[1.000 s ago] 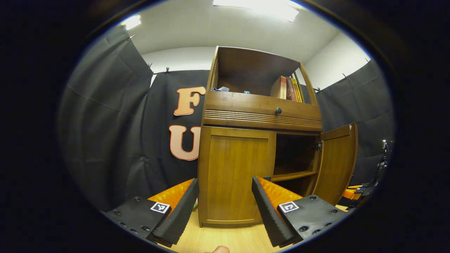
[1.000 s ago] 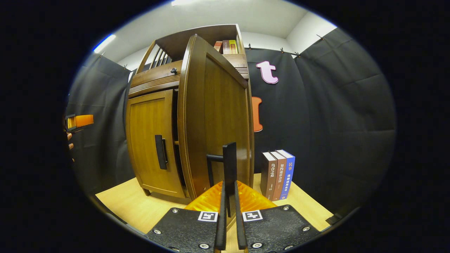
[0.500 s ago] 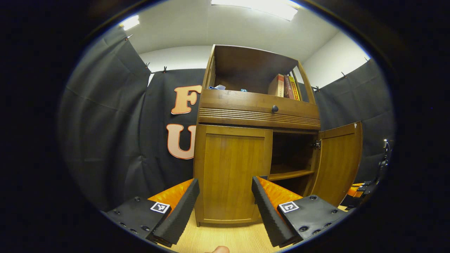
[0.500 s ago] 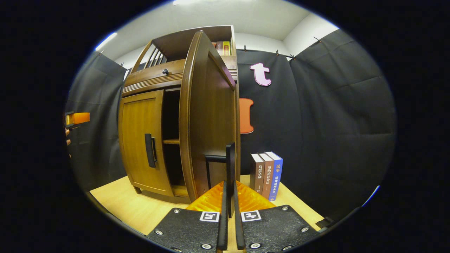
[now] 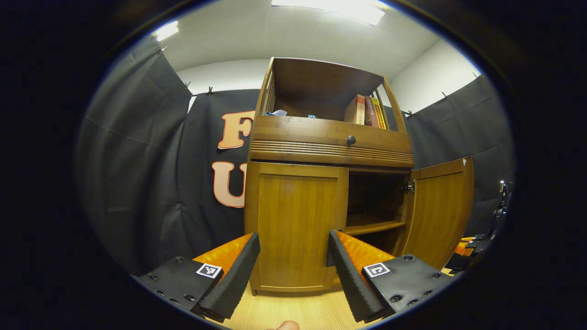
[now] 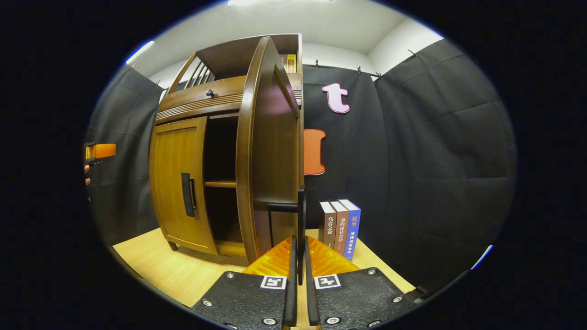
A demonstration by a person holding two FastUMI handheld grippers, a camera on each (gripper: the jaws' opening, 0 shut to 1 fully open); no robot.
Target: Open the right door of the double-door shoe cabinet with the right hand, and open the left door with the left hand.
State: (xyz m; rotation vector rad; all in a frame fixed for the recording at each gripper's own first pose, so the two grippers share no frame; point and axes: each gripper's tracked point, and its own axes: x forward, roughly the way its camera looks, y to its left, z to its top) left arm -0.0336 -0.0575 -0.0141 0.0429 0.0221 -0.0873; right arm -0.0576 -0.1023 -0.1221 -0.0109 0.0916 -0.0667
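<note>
Left door (image 5: pixel 296 229) closed, right door (image 5: pixel 438 211) open (shelf inside), tongs (image 5: pixel 293 270) apart

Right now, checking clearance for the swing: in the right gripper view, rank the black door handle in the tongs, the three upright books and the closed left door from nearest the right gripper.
1. Black door handle, clamped in the right gripper.
2. Three upright books, just right of it.
3. Closed left wooden door, farther left.

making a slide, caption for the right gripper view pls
Right tongs shut on the handle of the open right door; left door closed.
</note>
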